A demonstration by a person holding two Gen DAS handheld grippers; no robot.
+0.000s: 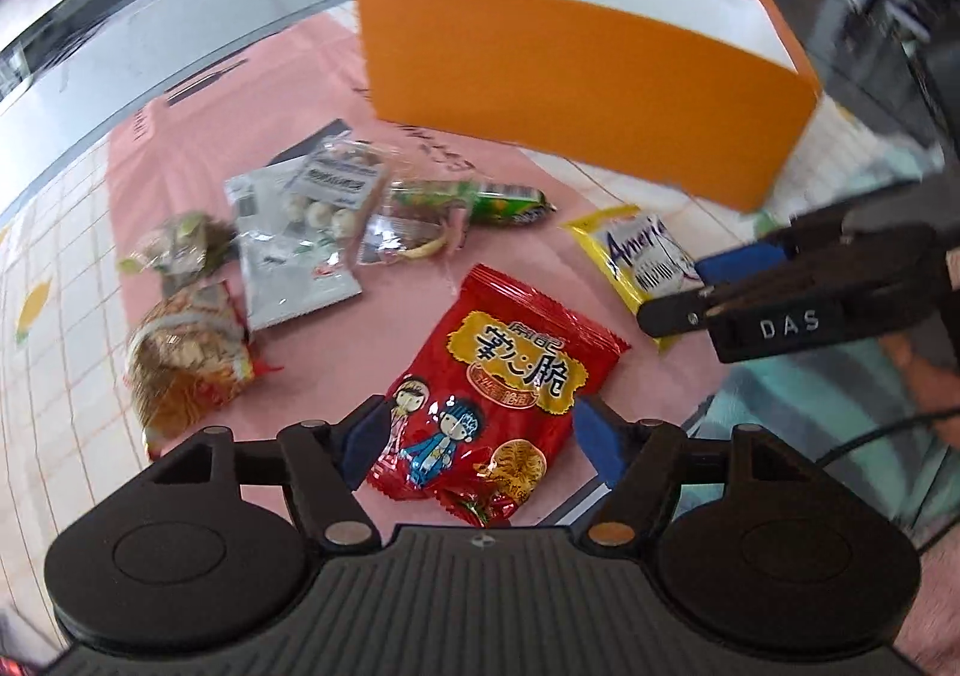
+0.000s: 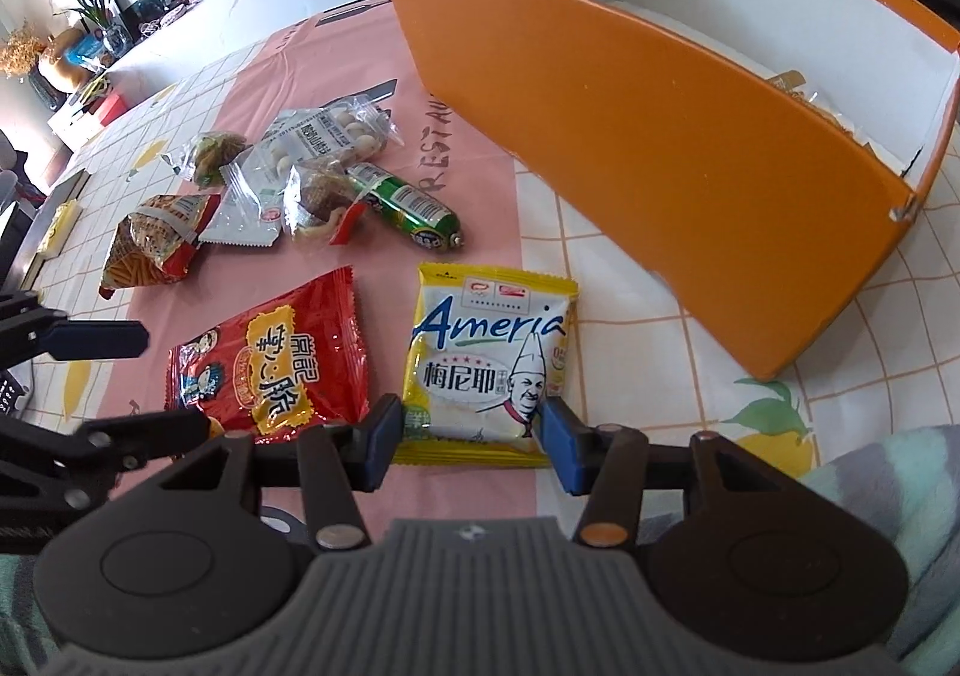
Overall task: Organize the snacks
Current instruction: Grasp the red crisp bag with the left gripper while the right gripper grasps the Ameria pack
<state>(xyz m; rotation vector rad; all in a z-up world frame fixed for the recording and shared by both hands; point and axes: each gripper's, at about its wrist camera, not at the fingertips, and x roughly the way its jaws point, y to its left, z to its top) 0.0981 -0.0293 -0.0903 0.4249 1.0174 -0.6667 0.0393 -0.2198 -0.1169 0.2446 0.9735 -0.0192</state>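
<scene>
My left gripper point(image 1: 480, 445) is open, its blue pads on either side of the near end of a red snack packet point(image 1: 498, 400) lying on the pink cloth. My right gripper point(image 2: 471, 445) is open around the near end of a yellow Ameria packet point(image 2: 489, 358), also lying flat; the red packet point(image 2: 270, 358) shows left of it. The orange box point(image 1: 576, 75) with white inside stands behind, open-topped; in the right wrist view the box point(image 2: 660, 147) holds a packet at its far right end. The right gripper shows in the left view point(image 1: 708, 286) over the yellow packet point(image 1: 636, 250).
A cluster of other snacks lies to the left: a green sausage stick point(image 2: 408, 205), clear bags of white balls point(image 2: 330, 135), a silver packet point(image 1: 288, 262), a noodle-snack bag point(image 2: 156, 244). A teal striped cloth point(image 2: 888, 496) lies at the table's right front edge.
</scene>
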